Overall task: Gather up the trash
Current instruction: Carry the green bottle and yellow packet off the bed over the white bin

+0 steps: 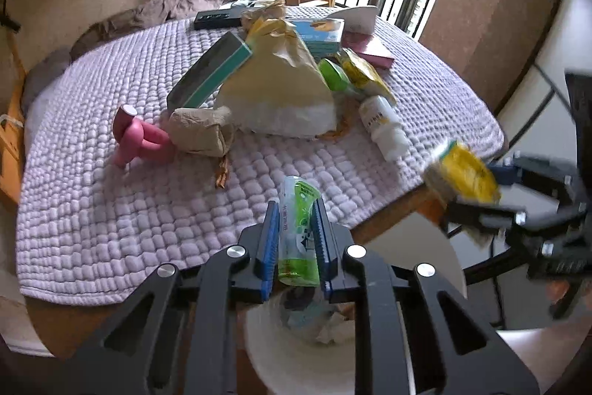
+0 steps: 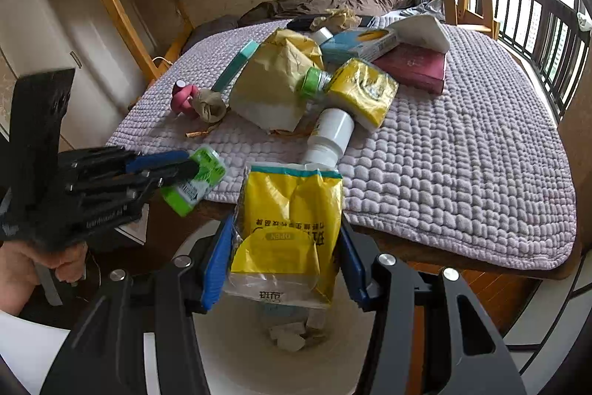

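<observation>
My left gripper (image 1: 296,239) is shut on a green and white packet (image 1: 299,232) and holds it over the white trash bin (image 1: 281,358). It also shows in the right wrist view (image 2: 181,169) with the green packet (image 2: 196,180). My right gripper (image 2: 285,254) is shut on a yellow tissue pack (image 2: 286,232) above the same bin (image 2: 236,350); the left wrist view shows that pack (image 1: 462,173) at the right. Paper scraps lie in the bin. A pile of trash sits on the bed: a tan paper bag (image 1: 281,87), a white bottle (image 1: 384,128), another yellow pack (image 2: 364,91).
The bed has a lilac quilted cover (image 1: 111,210) and a wooden edge (image 2: 462,258). On it lie a pink toy (image 1: 140,139), a crumpled paper roll (image 1: 199,132), a teal-edged box (image 1: 207,73), a blue box (image 1: 318,32), a maroon book (image 2: 414,65). A railing (image 2: 536,24) stands at the right.
</observation>
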Demonstrator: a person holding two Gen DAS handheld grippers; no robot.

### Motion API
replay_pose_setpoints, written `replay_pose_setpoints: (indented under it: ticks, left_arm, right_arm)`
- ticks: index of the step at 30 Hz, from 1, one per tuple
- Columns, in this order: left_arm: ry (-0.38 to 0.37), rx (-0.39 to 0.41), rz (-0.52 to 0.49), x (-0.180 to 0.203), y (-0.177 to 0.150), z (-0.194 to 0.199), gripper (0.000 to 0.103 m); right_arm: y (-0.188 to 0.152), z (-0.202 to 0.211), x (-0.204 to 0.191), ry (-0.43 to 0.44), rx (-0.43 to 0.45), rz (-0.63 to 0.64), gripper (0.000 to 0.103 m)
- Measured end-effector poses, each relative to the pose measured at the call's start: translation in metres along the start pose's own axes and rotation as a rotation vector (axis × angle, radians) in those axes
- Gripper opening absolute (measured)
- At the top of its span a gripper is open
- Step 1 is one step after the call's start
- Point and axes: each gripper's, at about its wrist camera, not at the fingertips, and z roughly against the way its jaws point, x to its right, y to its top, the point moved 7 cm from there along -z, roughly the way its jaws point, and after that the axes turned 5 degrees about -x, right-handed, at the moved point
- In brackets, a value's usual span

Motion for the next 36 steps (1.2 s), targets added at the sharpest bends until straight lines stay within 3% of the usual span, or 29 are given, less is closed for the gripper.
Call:
replay_pose_setpoints:
  ticks: [6, 8, 9, 12, 14, 36]
  left_arm:
    - [0.058, -0.009, -0.068, 0.005, 0.000, -0.001, 0.031]
    - [0.052, -0.010, -0.086, 0.010, -0.003, 0.000, 0.053]
    - [0.047, -0.010, -0.095, 0.012, -0.004, -0.001, 0.055]
    - [0.080, -0.035, -0.118, 0.015, -0.007, -0.012, 0.054]
    - [0.068, -0.037, -0.098, 0.014, -0.007, -0.016, 0.040]
    - [-0.013, -0.030, -0.060, 0.020, -0.027, 0.022, 0.040]
  right_arm:
    - [0.000, -0.001, 0.000, 0.002, 0.000, -0.007, 0.051]
    - [0.000, -0.001, 0.001, 0.001, 0.002, -0.010, 0.051]
    - [0.000, -0.001, 0.001, 0.002, 0.001, -0.009, 0.051]
    - [-0.001, -0.002, 0.000, 0.003, -0.004, -0.001, 0.051]
    - [-0.001, -0.002, -0.001, 0.005, -0.005, 0.003, 0.051]
    - [-0.022, 0.007, -0.012, 0.051, -0.052, 0.056, 0.051]
